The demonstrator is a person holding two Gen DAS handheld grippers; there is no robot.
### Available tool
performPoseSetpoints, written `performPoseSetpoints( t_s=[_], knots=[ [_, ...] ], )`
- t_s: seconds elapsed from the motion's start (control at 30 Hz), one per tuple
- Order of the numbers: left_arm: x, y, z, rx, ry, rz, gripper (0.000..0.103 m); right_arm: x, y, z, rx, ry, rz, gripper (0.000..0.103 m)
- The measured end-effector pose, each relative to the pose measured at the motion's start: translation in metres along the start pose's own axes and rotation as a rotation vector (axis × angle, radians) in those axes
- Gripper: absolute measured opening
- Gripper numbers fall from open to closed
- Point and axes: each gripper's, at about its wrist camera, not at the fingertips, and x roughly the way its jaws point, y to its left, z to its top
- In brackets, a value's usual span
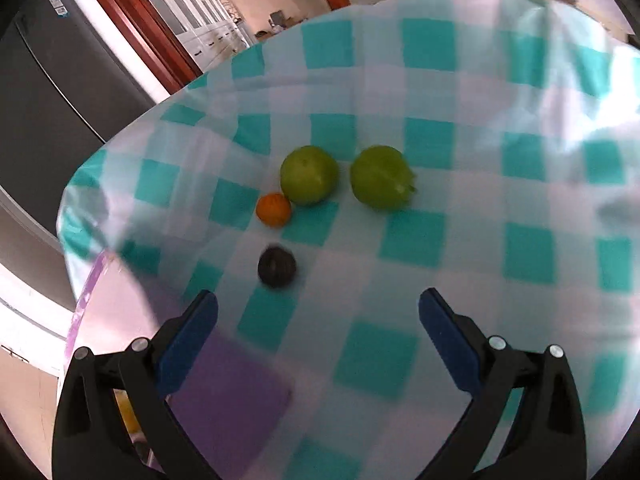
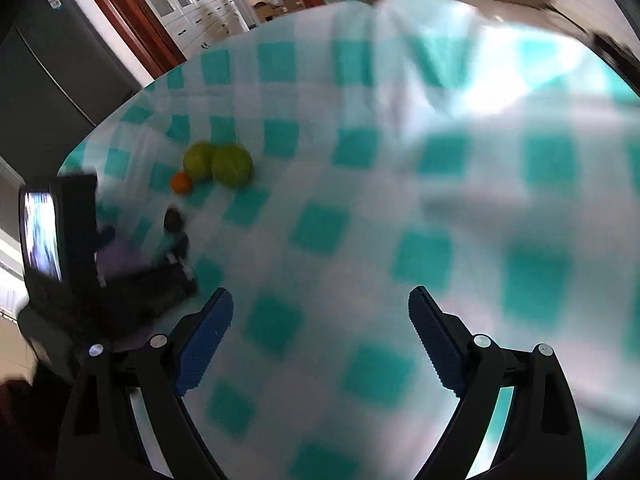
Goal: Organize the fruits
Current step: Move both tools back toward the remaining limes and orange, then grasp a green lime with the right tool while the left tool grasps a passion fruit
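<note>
Two green fruits (image 1: 309, 175) (image 1: 382, 177) lie side by side on the teal-and-white checked tablecloth (image 1: 460, 220). A small orange fruit (image 1: 273, 209) touches the left green one, and a dark round fruit (image 1: 277, 265) lies nearer. My left gripper (image 1: 318, 312) is open and empty, just short of the dark fruit. In the right wrist view the same green fruits (image 2: 218, 165), orange fruit (image 2: 181, 183) and dark fruit (image 2: 174, 220) sit far to the left. My right gripper (image 2: 320, 308) is open and empty over bare cloth. The left gripper's body (image 2: 104, 264) shows at left.
A purple board or tray (image 1: 224, 392) lies under my left gripper at the table's left edge. The cloth (image 2: 440, 92) is rumpled at the far right. A dark refrigerator (image 1: 52, 92) and wooden door frames stand beyond the table's left side.
</note>
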Motion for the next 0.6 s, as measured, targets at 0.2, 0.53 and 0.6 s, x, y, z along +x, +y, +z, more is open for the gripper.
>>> performPoseSetpoints(
  t_s=[0.2, 0.53, 0.6],
  knots=[
    [0.079, 0.015, 0.019, -0.053, 0.055, 0.061, 0.101, 0.065, 0.019, 0.071, 0.007, 0.012, -0.012, 0.087],
    [0.137, 0.056, 0.019, -0.374, 0.193, -0.076, 0.101, 0.147, 0.091, 0.134, -0.173, 0.157, 0.059, 0.078],
    [0.142, 0.061, 0.017, -0.414, 0.186, -0.103, 0.102, 0.167, 0.107, 0.140, -0.204, 0.210, 0.048, 0.075]
  ],
)
